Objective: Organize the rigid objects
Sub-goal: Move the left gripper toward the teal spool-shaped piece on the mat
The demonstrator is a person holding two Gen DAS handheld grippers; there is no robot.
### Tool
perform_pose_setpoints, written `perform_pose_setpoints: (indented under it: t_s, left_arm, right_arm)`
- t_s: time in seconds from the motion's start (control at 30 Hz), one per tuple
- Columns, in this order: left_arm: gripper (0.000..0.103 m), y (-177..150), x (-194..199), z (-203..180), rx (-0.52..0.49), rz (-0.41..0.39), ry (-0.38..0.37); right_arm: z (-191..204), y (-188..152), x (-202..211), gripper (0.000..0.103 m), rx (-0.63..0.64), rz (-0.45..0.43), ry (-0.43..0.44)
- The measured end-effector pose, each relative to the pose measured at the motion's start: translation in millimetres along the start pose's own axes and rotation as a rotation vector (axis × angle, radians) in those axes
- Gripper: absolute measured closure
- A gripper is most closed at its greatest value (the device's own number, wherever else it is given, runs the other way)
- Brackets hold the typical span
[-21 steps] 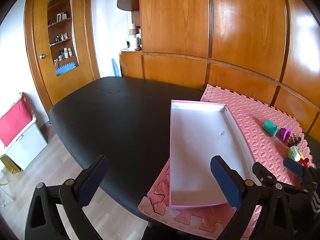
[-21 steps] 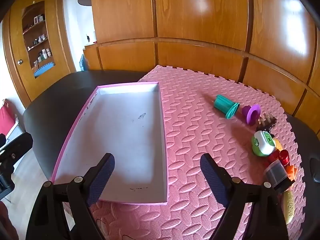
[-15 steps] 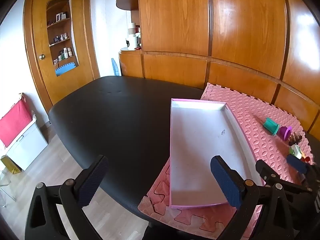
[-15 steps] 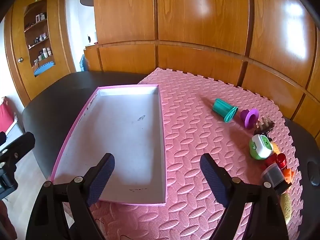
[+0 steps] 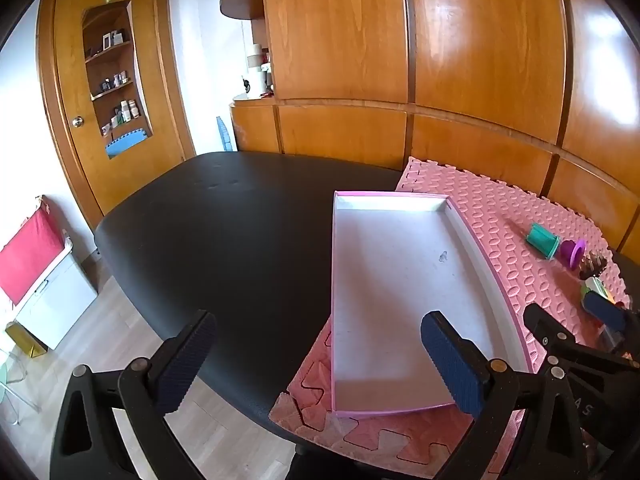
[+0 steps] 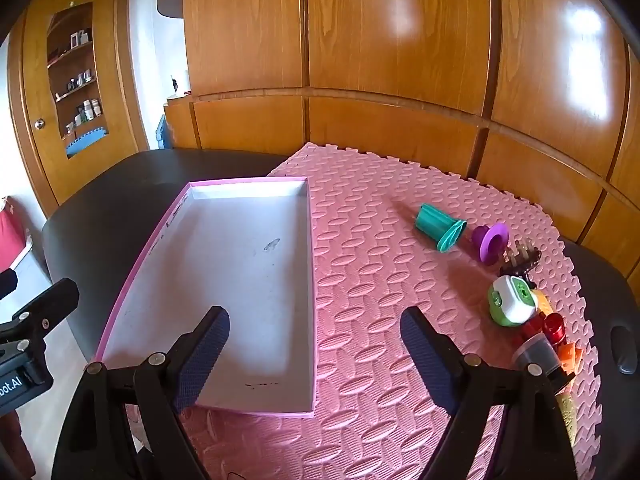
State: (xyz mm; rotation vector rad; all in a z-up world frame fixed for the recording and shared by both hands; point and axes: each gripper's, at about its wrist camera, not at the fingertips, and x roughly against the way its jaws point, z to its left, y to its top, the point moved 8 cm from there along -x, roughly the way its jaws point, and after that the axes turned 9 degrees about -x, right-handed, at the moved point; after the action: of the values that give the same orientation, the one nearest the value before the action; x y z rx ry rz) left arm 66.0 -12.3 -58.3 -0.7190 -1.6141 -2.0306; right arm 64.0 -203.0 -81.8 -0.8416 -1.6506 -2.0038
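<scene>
left gripper (image 5: 316, 364): wide, nothing held
right gripper (image 6: 316, 354): wide, nothing held
tray (image 6: 308, 248): bare, on pink mat (image 6: 380, 320)
toys (image 6: 512, 300): clustered right of tray

Mat (image 6: 360, 280) between tray (image 6: 224, 264) and toy cluster (image 6: 516, 300) seems open.

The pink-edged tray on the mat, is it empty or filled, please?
Empty: the tray shows only its bare white floor; the toys lie on the mat.

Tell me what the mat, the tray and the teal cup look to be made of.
Mat: likely soft foam, matte pink, with embossed ovals and jigsaw edges. Tray: probably cardboard, with thin pink walls and a dull, scuffed white floor. Teal cup: seemingly hard plastic, with ribbed sides and a slight sheen.
</scene>
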Motion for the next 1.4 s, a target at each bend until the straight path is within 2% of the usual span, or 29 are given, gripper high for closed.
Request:
perform_pose_setpoints:
  t_s: [0.57, 0.63, 0.73, 1.0, 1.23, 1.4]
  left_arm:
    - [0.0, 3.2, -3.2, -23.1, -0.058, 0.011, -0.029]
    - [0.0, 2.8, -4.1, -27.2, -0.065, 0.015, -0.06]
    - [0.0, 2.1, -6.3, -39.0, -0.068, 0.025, -0.158]
    - [0.0, 8.7, -8.2, -76.8, -0.095, 0.041, -0.304]
    - [0.0, 9.0, -12.3, -108.8, -0.137, 0.076, -0.411]
    - [0.0, 18.4, -11.5, -137.3, -0.165, 0.089, -0.494]
  right_arm:
    - [-39.6, 9.7, 7.5, 0.015, -0.029, -0.036, -0.048]
    - [-47.8, 12.1, 9.0, 0.015, -0.033, -0.041, -0.063]
    - [-62.3, 15.8, 10.1, 0.015, -0.04, -0.043, -0.079]
    - [-121.8, 27.7, 17.5, 0.015, -0.106, -0.044, -0.137]
    - [-213.1, 39.1, 35.7, 0.015, -0.23, -0.057, -0.217]
    - [-281.0, 28.3, 34.5, 0.015, -0.362, -0.045, -0.264]
